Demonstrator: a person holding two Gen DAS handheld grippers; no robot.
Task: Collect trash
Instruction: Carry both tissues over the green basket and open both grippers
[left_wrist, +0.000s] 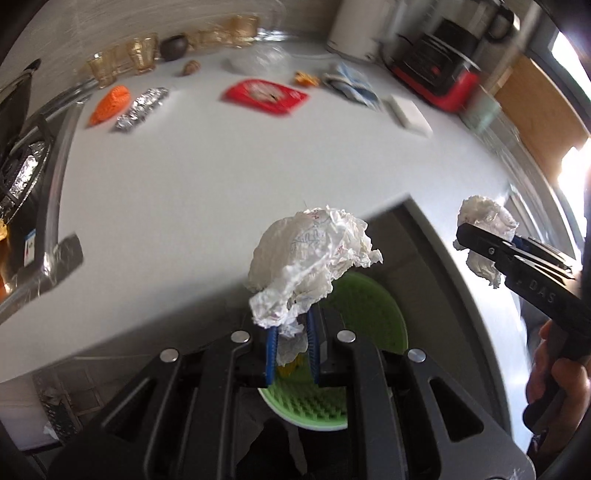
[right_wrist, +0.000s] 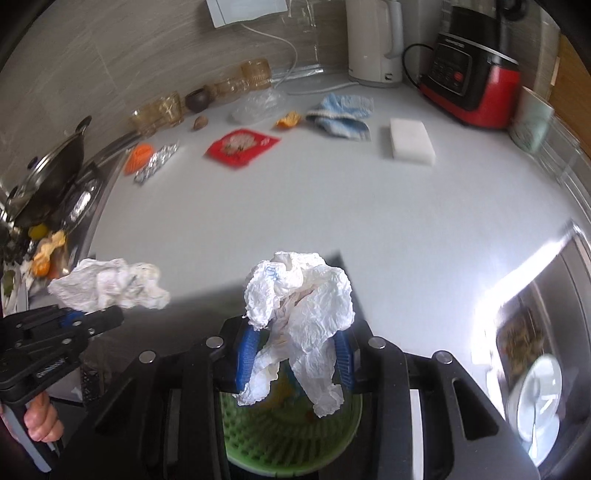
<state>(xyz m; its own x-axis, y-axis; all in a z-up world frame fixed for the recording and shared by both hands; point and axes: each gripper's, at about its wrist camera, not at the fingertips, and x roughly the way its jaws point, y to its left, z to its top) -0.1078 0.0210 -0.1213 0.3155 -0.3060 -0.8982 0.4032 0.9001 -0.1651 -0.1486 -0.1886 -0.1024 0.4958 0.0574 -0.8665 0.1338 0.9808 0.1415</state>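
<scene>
The left gripper (left_wrist: 291, 343) pinches a crumpled white paper wad (left_wrist: 310, 258) between its blue pads, and the right gripper (right_wrist: 295, 354) is likewise closed on its own crumpled paper wad (right_wrist: 299, 314); each also shows in the other's camera, the right gripper off to the side holding its wad in the air beside the counter edge. Directly below both sits the green slotted bin (right_wrist: 291, 439), set lower than the white countertop (left_wrist: 221, 177) and just off its front edge, with a few scraps already inside. The step in hand looks like the drop: it would go best to centre each wad over the bin's mouth, well inside the rim, and open one gripper at a time so the light, springy paper falls straight and does not snag on a pad or bounce out. The counter's edge is just beside the bin, so any sideways swing should be kept small. Farther back the counter has broad open room, then more litter to fetch: a foil wrapper (left_wrist: 142, 109), an orange net (left_wrist: 110, 103), a red packet (left_wrist: 266, 96) and an orange peel (right_wrist: 288, 120), near a blue cloth (right_wrist: 343, 110) and a white sponge (right_wrist: 412, 142).
</scene>
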